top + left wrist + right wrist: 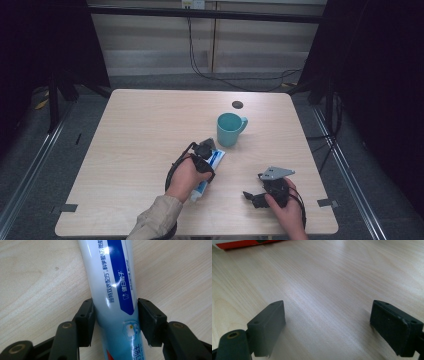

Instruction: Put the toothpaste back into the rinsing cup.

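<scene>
While my left gripper (pixel 115 312) sits low in the centre of its own view with both pads pressed against the sides of the toothpaste tube (pixel 112 287), I count it as clenched on the tube, though the tube looks to be lying flat on the table (pixel 37 282) and not yet lifted. In the high view the toothpaste tube (pixel 214 161) lies just below the middle of the frame, running down and to the left under my left hand (pixel 186 176), with the teal mug (pixel 229 129) close above and to the right of it. My right gripper (pixel 256 196) rests at the lower right of that view, and in its own view its jaws stand wide apart over bare wood, so it is released and holds nothing. To do this step well, I judge I should keep the squeeze gentle, since a soft tube will buckle or slip if pinched hard, and the pads seem to sit partway along the body, not at the stiffer cap end. I would raise it straight up and level before swinging towards the mug, watching that the long end does not droop and drag. If the mug is the goal, I would come over its rim from above, not from the side, to avoid tipping it.
</scene>
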Tool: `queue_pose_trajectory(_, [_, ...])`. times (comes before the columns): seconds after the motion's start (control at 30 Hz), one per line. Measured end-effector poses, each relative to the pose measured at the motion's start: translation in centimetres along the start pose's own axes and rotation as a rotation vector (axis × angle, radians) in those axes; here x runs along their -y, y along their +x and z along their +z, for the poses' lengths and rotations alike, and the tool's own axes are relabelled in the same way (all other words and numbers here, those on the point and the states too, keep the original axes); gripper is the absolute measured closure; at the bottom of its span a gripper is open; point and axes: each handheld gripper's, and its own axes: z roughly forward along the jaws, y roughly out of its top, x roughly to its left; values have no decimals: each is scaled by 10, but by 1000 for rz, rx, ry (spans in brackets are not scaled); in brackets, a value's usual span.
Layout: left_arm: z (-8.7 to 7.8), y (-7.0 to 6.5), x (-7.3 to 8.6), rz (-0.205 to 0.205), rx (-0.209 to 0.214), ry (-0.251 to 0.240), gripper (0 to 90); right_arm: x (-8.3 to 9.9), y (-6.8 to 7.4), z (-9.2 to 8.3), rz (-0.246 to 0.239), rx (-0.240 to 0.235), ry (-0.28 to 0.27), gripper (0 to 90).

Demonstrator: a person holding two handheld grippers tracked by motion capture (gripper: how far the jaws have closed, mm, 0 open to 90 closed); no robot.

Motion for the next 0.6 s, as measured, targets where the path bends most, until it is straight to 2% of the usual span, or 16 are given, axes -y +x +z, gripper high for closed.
queue_pose_trajectory(0.17, [0, -3, -1, 14, -22, 11, 527, 0, 0, 0, -1, 0, 0, 123])
queue_pose_trajectory(0.3, [0, -8, -3, 49, -51, 31, 582, 0, 0, 0, -1, 0, 0, 123])
queue_pose_trajectory(0.4, [-2, -9, -4, 62, -55, 34, 649, 0, 0, 0, -2, -1, -1, 123])
queue_pose_trajectory(0.43, [-2, -9, -4, 88, -58, 33, 662, 0, 0, 0, -1, 0, 0, 123])
queue_pose_trajectory(0.5, [-4, -10, -2, 110, -59, 19, 685, 0, 0, 0, -1, 0, 0, 123])
queue_pose_trajectory(0.6, [-5, -9, -1, 120, -49, 11, 700, 0, 0, 0, -1, 0, 0, 123])
